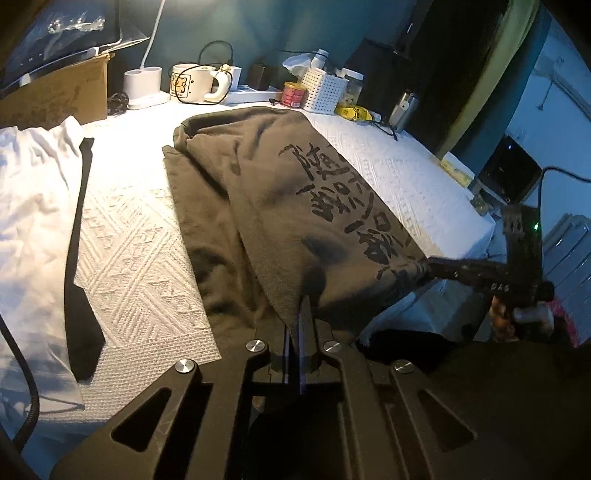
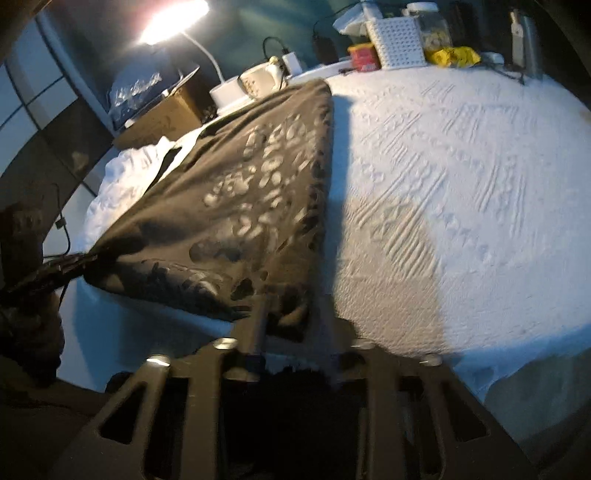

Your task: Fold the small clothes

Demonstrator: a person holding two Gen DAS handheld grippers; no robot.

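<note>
The brown shirt [image 1: 266, 206] with black lettering lies on the white-covered table [image 1: 140, 251], its near hem lifted. The left gripper [image 1: 301, 314] is clamped tight on one hem corner; the right gripper [image 2: 291, 314] pinches the other corner. Only the left view shows the white garment [image 1: 33, 206] and black tie [image 1: 79, 258] beside the shirt. Only the right view shows the lit lamp [image 2: 173, 18]. A mug [image 1: 188, 88], white basket [image 1: 323, 90] and red tin [image 1: 293, 94] line the far edge.
</note>
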